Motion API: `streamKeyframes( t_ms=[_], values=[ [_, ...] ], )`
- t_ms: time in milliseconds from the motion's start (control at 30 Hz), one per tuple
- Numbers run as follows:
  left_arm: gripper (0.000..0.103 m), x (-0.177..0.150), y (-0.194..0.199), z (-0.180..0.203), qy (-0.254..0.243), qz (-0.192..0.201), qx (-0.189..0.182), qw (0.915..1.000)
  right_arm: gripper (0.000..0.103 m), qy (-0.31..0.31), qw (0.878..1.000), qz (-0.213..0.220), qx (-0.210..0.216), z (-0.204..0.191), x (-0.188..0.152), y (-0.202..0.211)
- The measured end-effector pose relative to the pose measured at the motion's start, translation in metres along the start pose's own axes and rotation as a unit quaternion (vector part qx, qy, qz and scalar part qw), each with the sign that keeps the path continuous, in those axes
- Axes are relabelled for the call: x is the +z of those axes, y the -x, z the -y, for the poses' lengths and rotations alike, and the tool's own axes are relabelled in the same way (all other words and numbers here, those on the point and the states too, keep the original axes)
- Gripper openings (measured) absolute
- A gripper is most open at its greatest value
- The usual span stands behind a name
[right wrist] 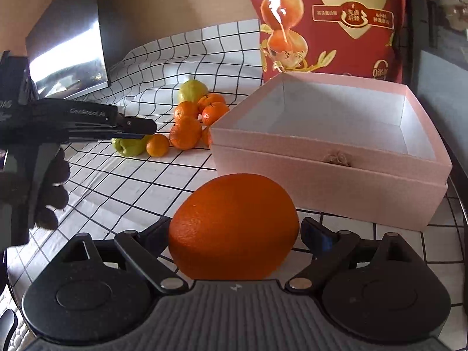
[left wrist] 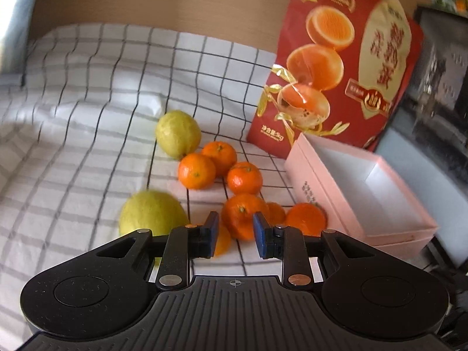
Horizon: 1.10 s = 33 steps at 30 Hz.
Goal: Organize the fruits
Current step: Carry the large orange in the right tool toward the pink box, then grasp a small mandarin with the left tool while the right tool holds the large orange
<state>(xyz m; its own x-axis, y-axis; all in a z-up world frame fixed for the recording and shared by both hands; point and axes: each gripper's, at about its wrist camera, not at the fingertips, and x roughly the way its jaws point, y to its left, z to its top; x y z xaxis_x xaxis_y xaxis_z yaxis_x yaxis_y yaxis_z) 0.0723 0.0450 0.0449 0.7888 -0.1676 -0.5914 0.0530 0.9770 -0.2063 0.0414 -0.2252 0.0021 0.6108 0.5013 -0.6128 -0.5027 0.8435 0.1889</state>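
Observation:
My left gripper is open and empty, hovering just above a pile of small tangerines on the checked cloth. Two yellow-green lemons lie beside them, one far, one near. The pink box stands open and empty to the right. My right gripper is shut on a large orange, held low in front of the pink box. The left gripper shows in the right wrist view over the fruit pile.
A red snack bag stands upright behind the box, also in the right wrist view. The checked cloth covers the table. A dark monitor stands at the far left.

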Motion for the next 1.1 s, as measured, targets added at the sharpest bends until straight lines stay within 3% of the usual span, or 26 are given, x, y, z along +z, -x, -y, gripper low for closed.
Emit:
streamKeyframes(
  t_ms=[133, 267, 367, 400, 500, 533, 667, 867, 1000, 1100],
  values=[
    [0.029, 0.015, -0.012, 0.011, -0.07, -0.03, 0.037, 0.9964, 0.094, -0.008, 1.0, 0.007, -0.006, 0.002, -0.002, 0.003],
    [0.034, 0.014, -0.025, 0.015, -0.098, -0.078, 0.023, 0.9919, 0.094, -0.008, 1.0, 0.013, -0.011, 0.002, -0.003, 0.005],
    [0.034, 0.01, -0.02, 0.018, -0.116, -0.078, 0.026, 0.9898, 0.094, -0.007, 1.0, 0.016, -0.014, 0.0, -0.003, 0.007],
    [0.035, 0.01, -0.016, 0.017, -0.107, -0.083, 0.011, 0.9907, 0.094, -0.007, 1.0, 0.016, -0.015, 0.0, -0.003, 0.006],
    [0.037, 0.008, 0.008, 0.008, -0.038, -0.087, -0.11, 0.9894, 0.094, -0.006, 1.0, 0.02, -0.018, 0.0, -0.003, 0.007],
    [0.039, 0.006, 0.017, 0.009, -0.037, -0.077, -0.124, 0.9886, 0.094, -0.005, 1.0, 0.021, -0.019, 0.0, -0.003, 0.008],
    [0.037, -0.006, 0.03, 0.028, -0.108, -0.05, -0.069, 0.9906, 0.094, -0.001, 1.0, 0.024, -0.02, -0.001, -0.004, 0.008],
    [0.037, -0.029, 0.025, 0.039, -0.15, -0.053, -0.027, 0.9869, 0.094, -0.001, 0.999, 0.025, -0.02, -0.001, -0.003, 0.008],
    [0.038, -0.052, 0.035, 0.035, -0.162, -0.041, -0.031, 0.9855, 0.094, 0.001, 0.999, 0.025, -0.02, -0.001, -0.003, 0.008],
    [0.041, -0.06, 0.032, 0.034, -0.17, -0.028, -0.013, 0.9849, 0.094, 0.001, 1.0, 0.022, -0.018, -0.001, -0.003, 0.007]
  ],
)
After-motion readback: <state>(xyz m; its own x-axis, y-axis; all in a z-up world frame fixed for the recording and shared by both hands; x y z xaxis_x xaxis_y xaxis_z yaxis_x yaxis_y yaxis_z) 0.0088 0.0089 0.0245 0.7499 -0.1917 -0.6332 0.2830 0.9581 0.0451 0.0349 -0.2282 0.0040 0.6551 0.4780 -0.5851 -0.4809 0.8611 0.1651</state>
